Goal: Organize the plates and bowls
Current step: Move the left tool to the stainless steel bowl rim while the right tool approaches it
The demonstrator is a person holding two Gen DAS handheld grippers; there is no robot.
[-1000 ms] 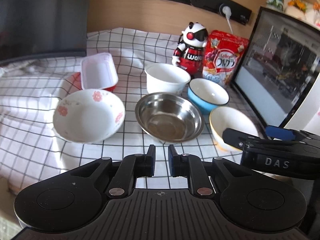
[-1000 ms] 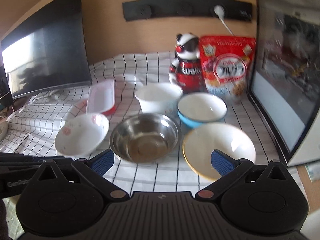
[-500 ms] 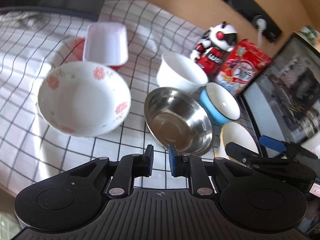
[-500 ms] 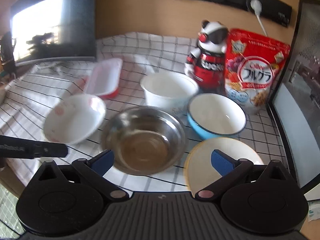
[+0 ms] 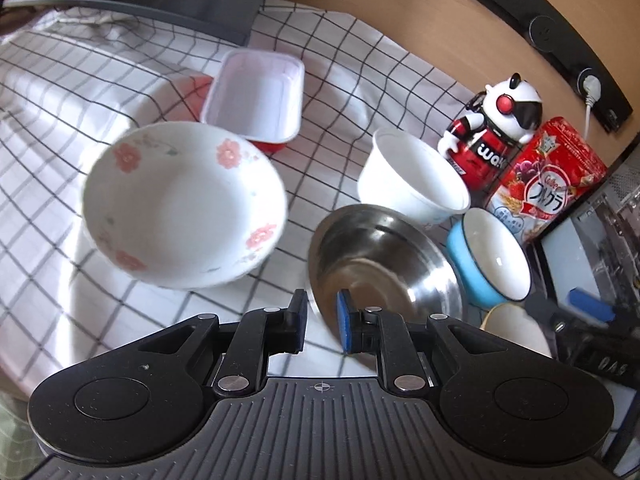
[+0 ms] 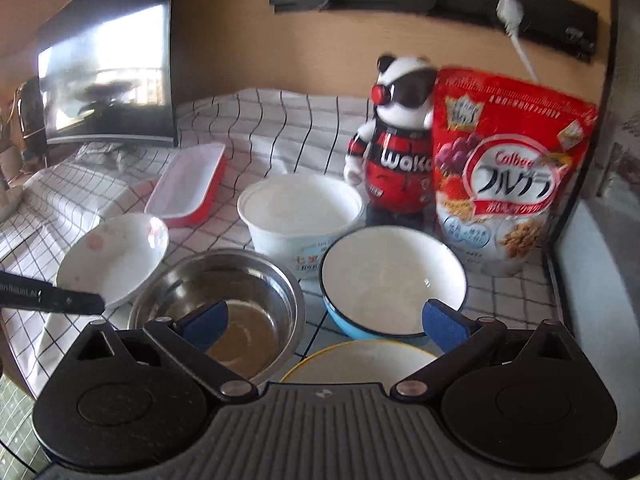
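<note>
On the checked cloth stand a white floral bowl (image 5: pixel 184 208), a steel bowl (image 5: pixel 384 272), a tall white bowl (image 5: pixel 412 180), a blue bowl (image 5: pixel 492 256) and a yellow-rimmed bowl (image 5: pixel 516 332). My left gripper (image 5: pixel 322 322) has its jaws narrowly apart over the near rim of the steel bowl. My right gripper (image 6: pixel 324 320) is open and empty, above the steel bowl (image 6: pixel 224 304), the blue bowl (image 6: pixel 392 280) and the yellow-rimmed bowl (image 6: pixel 360 364). The floral bowl (image 6: pixel 116 260) and the white bowl (image 6: pixel 300 212) lie beyond it.
A red rectangular container with a white lid (image 5: pixel 256 100) sits at the back left. A toy figure (image 6: pixel 396 148) and a red cereal bag (image 6: pixel 508 176) stand behind the bowls. A dark monitor (image 6: pixel 108 72) stands at the left, a framed panel (image 5: pixel 592 256) at the right.
Both grippers have moved forward and down toward the bowls. The left gripper's jaws have opened slightly and now straddle the steel bowl's rim. The right gripper stays open.
</note>
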